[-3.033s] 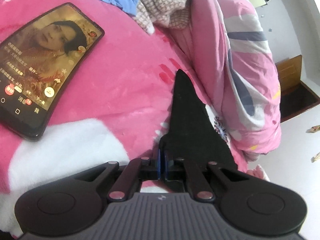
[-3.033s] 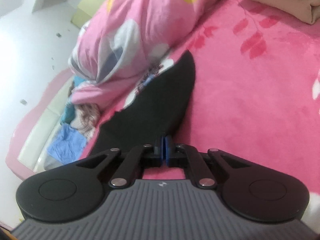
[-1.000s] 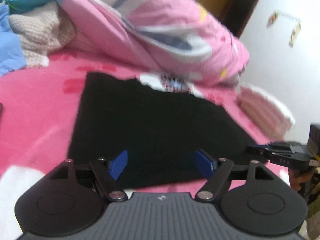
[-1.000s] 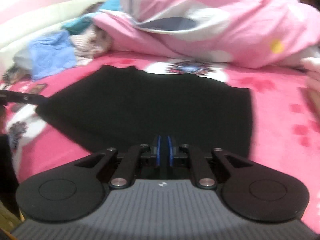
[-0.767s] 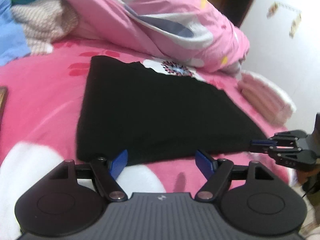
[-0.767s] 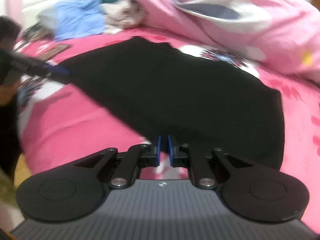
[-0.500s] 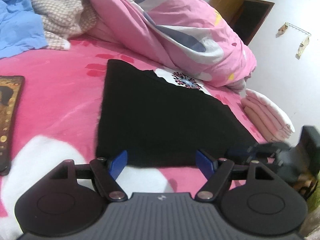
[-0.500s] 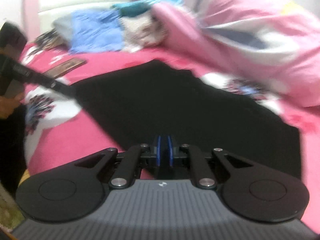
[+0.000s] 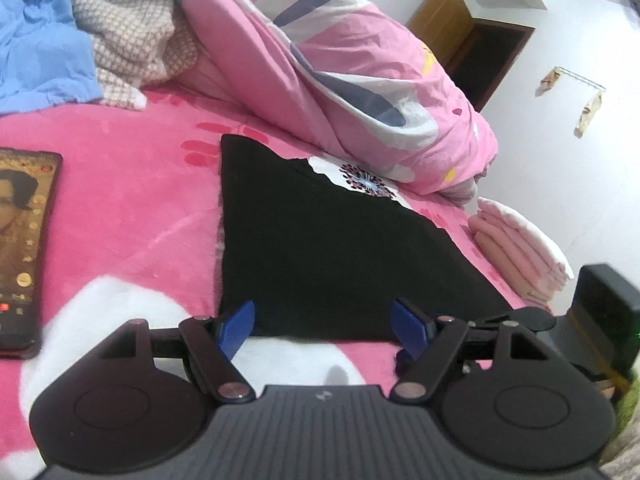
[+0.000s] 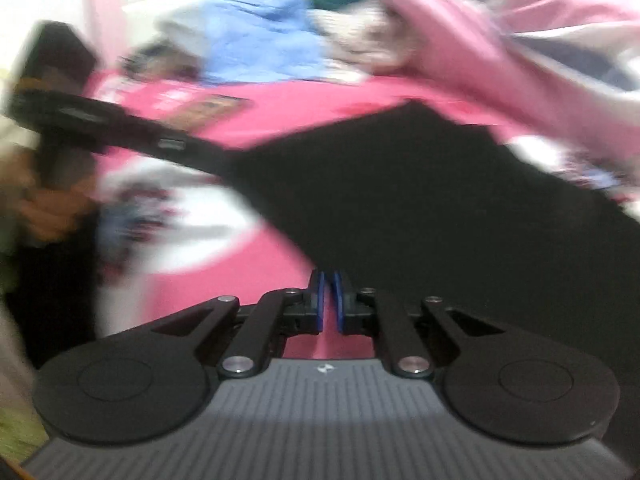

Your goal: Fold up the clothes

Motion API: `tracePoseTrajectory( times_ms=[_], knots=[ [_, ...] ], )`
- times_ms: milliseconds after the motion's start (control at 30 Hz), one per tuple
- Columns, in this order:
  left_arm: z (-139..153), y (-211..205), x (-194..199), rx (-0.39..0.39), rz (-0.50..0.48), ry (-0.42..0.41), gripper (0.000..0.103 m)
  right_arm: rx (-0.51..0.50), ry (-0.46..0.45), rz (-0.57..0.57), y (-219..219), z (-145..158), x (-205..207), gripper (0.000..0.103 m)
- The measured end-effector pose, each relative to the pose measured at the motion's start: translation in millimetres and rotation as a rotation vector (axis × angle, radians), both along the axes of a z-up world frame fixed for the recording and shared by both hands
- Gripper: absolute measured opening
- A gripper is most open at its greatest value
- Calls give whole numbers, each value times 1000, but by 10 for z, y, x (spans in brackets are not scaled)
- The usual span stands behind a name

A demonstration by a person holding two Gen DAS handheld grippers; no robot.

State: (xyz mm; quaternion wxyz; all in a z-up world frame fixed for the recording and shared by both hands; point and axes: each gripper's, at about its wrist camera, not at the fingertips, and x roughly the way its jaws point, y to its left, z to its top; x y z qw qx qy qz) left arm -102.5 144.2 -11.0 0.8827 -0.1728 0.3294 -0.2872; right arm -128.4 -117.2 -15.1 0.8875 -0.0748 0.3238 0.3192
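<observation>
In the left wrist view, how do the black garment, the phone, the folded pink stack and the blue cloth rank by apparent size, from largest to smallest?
1. black garment
2. blue cloth, cut off by the picture's edge
3. phone, also cut off at the edge and nearer the camera, so its rank against the blue cloth is unsure
4. folded pink stack

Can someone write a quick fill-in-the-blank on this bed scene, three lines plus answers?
1. The garment lying flat on the bed is ____ in colour.
2. The left gripper has its jaws ____.
3. The phone lies to the ____ of the garment in the left wrist view.
Answers: black; open; left
</observation>
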Motion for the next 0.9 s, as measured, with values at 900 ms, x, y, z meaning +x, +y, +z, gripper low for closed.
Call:
tracePoseTrajectory(
  times_ms=[900],
  knots=[
    [52,-802,812,92,-66,56,82,274,-75,-744,-1644,189,-32,7]
  ],
)
